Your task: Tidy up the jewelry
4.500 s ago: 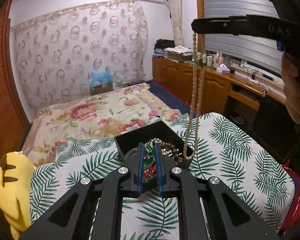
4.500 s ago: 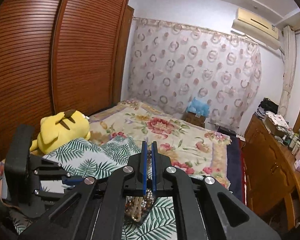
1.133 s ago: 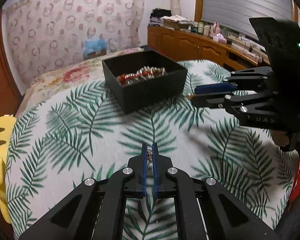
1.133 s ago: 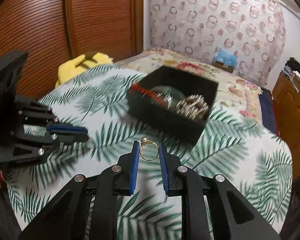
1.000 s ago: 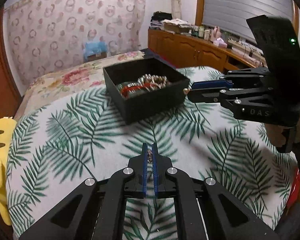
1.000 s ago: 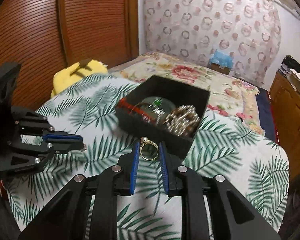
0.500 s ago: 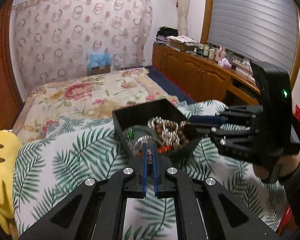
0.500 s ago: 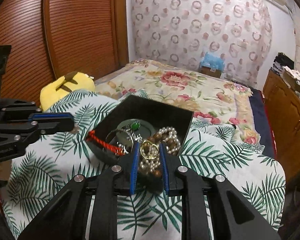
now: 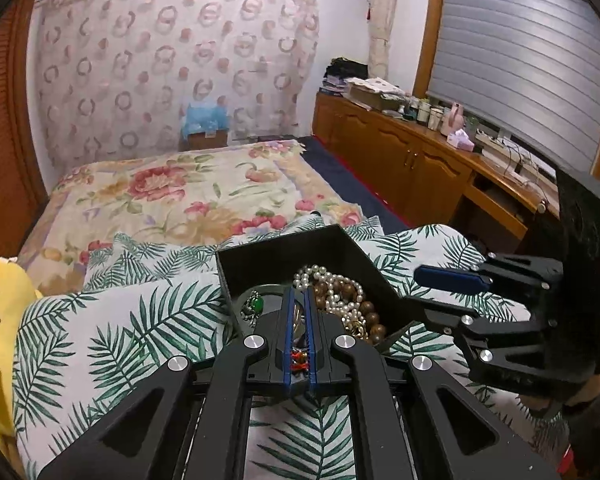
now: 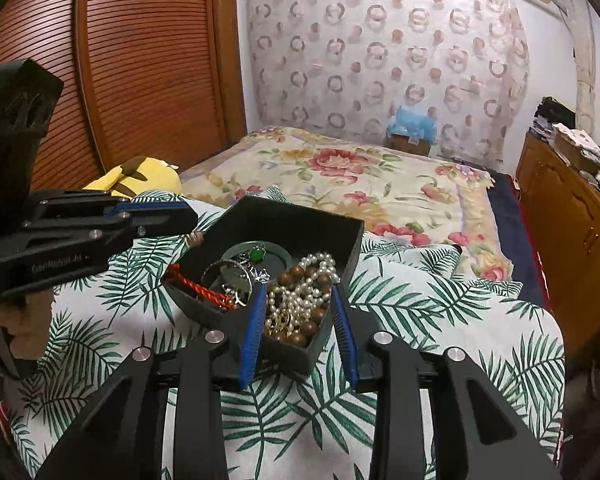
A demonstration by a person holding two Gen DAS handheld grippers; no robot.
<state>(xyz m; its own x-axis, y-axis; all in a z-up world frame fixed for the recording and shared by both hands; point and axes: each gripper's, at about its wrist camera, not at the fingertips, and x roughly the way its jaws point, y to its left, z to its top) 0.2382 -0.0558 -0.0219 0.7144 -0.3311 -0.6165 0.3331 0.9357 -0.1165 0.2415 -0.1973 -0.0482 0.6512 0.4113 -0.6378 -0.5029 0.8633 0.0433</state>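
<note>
A lived-in home bedroom. Beyond the gripper lies a bed (image 10: 340, 176) under a floral quilt, backed by a ring-patterned curtain (image 10: 380, 60). To its left stand slatted wooden wardrobe doors (image 10: 139, 60) and a yellow plush toy (image 10: 139, 176); to its right, a cluttered wooden cabinet (image 9: 412, 152) runs beneath a shuttered window (image 9: 520, 60).

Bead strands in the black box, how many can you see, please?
2: white pearl strand and brown bead strand, tangled in the box's right half; more may be hidden.
</note>
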